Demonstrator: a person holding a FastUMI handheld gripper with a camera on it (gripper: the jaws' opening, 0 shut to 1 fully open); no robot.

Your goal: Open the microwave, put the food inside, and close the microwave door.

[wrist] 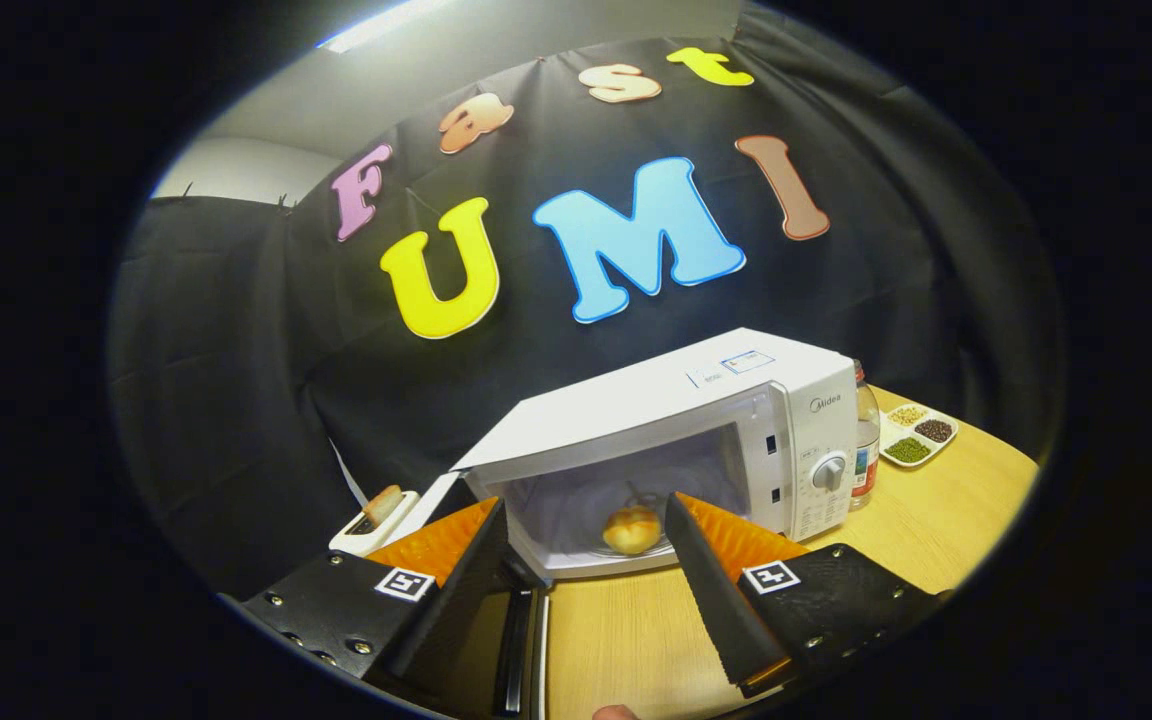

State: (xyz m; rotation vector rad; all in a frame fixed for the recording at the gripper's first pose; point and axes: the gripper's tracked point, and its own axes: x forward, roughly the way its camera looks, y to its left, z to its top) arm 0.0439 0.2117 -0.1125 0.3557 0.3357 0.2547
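The white microwave [736, 400] stands on the wooden table [616, 640] with its door [511, 640] swung wide open to the left. A round golden bun [632, 529] sits inside the cavity on the glass plate. My gripper [586, 503] is open, held a little in front of the cavity, and the bun shows beyond and between the two fingertips. Nothing is held. The left finger [466, 580] lies over the open door's dark window, close to its outer edge; whether it touches the door I cannot tell.
A white toaster [373, 520] with a slice of bread in it stands left of the microwave. Right of the microwave are a bottle [866, 440] and a divided dish of beans [916, 435]. A person's fingertip [616, 712] shows below the fingers.
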